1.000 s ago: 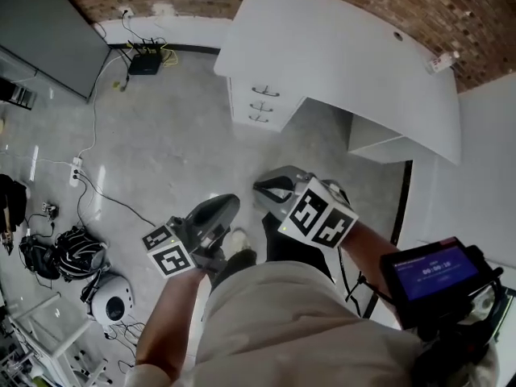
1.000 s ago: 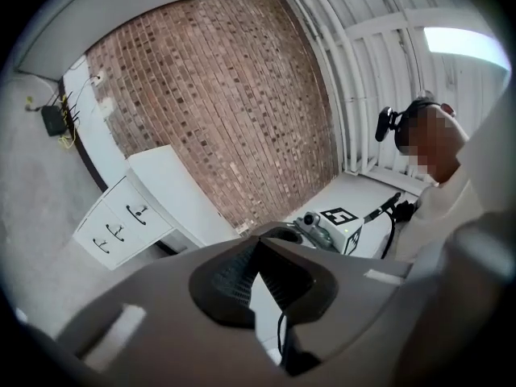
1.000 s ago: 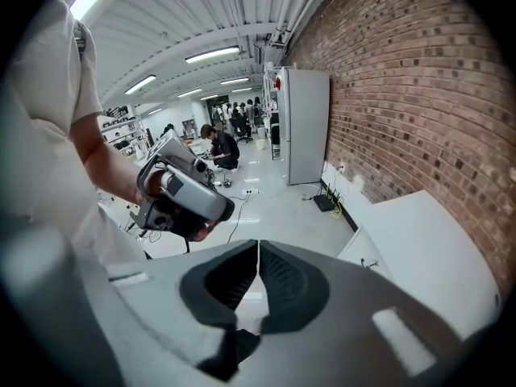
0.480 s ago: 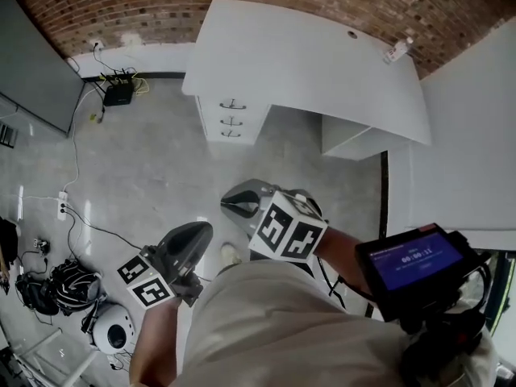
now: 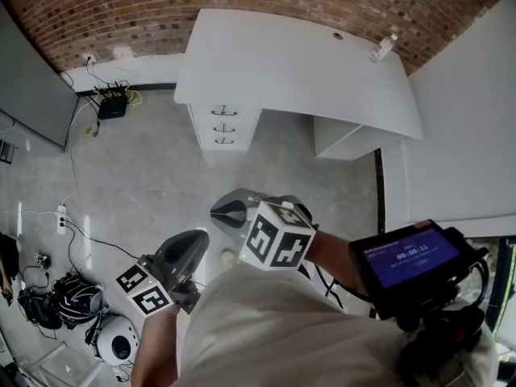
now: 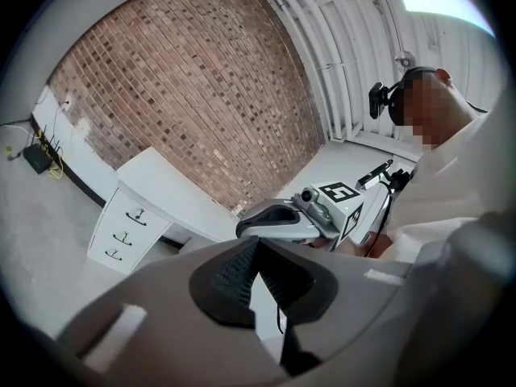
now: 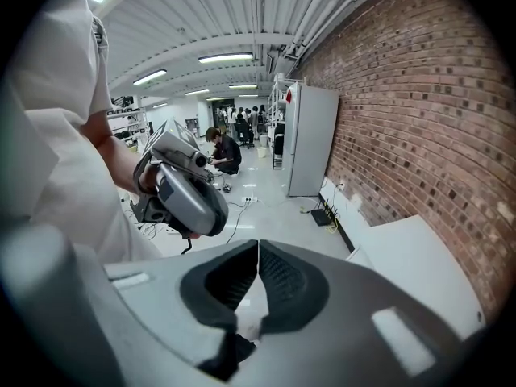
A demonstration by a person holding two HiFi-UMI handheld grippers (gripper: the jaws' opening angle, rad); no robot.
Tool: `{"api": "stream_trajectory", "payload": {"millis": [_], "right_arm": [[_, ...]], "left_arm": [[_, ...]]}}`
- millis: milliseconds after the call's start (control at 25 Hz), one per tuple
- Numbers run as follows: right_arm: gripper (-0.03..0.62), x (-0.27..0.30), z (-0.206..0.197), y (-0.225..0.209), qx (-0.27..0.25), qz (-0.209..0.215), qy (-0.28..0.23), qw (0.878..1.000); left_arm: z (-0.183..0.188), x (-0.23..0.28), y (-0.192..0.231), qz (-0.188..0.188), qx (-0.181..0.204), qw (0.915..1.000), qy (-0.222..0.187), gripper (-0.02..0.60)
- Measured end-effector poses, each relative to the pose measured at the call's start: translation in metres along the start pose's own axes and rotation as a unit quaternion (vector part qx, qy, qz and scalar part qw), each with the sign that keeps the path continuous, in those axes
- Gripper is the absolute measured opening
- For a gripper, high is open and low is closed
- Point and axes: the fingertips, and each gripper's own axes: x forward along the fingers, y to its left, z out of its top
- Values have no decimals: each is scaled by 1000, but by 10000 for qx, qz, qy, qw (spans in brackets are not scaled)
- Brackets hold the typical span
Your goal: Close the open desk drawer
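Note:
A white desk stands against the brick wall. Its drawer unit has three handled fronts, and all three look flush from here and in the left gripper view. My left gripper is held over the floor well short of the desk, shut with nothing in it, its pads meeting. My right gripper hovers beside it, a little nearer the drawers. It is shut and empty too. Each gripper shows in the other's view: the right gripper and the left gripper.
A low white cabinet sits under the desk's right side. A black box with cables lies by the wall, and bags and helmets lie at the lower left. A grey cabinet stands left. A blue-screened device hangs at my right.
The head view has swung, so the desk has slid left in the picture. Both grippers have drifted left and lower in the view. Both have stayed shut and empty.

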Motion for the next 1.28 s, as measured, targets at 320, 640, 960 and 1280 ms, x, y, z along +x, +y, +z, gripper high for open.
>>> {"api": "stream_trajectory", "payload": {"millis": [320, 640, 960, 1280], "right_arm": [[3, 1, 0, 4, -109, 3, -9, 9999], [3, -1, 2, 7, -211, -7, 4, 9998], [3, -2, 2, 8, -266, -41, -14, 9996], [3, -3, 0, 8, -292, -71, -34, 9995]], "left_arm": [[-7, 0, 4, 8, -39, 10000, 7, 5], [-8, 1, 5, 1, -71, 10000, 15, 5], [-10, 2, 10, 38, -98, 9999, 58, 5], [-16, 10, 11, 9, -107, 9999, 115, 5]]}}
